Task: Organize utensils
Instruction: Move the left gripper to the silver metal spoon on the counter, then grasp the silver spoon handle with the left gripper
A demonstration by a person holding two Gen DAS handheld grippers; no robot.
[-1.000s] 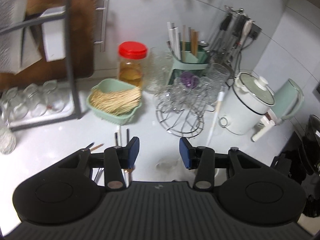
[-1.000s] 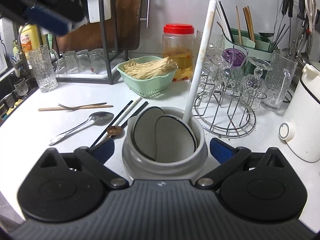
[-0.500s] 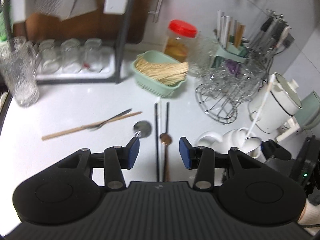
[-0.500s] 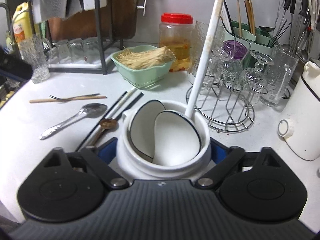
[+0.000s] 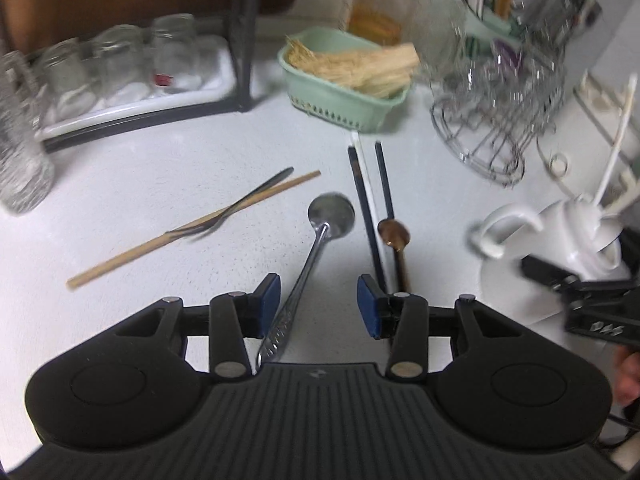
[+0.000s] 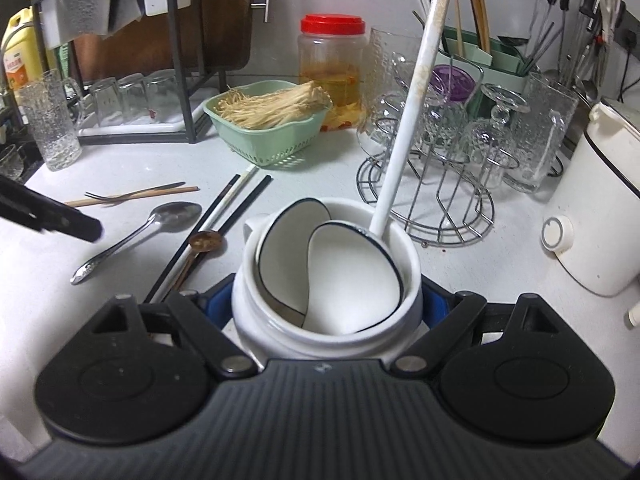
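Observation:
A silver spoon (image 5: 331,214) lies on the white counter (image 5: 140,184), and its handle runs between the fingers of my left gripper (image 5: 318,305), which is open just above it, pads clear of it. Beside the spoon lie black chopsticks (image 5: 362,200), a small brown spoon (image 5: 394,234), and a fork crossed over a wooden chopstick (image 5: 224,216). My right gripper (image 6: 326,304) is closing its jaws, and the blue pads press both sides of a white ceramic jar (image 6: 280,328). The jar holds two white dark-rimmed spoons (image 6: 352,276) and a long white stick (image 6: 412,92).
A green basket of pale strands (image 6: 272,120), a red-lidded jar (image 6: 332,68), a wire glass rack (image 6: 436,148) and a green utensil holder (image 6: 492,56) stand behind. A white cooker (image 6: 600,208) is at right; a black rack with glasses (image 6: 132,96) at back left.
My left gripper has come down from high above the counter to straddle the silver spoon's handle. My right gripper's wide jaws have closed in against the white jar.

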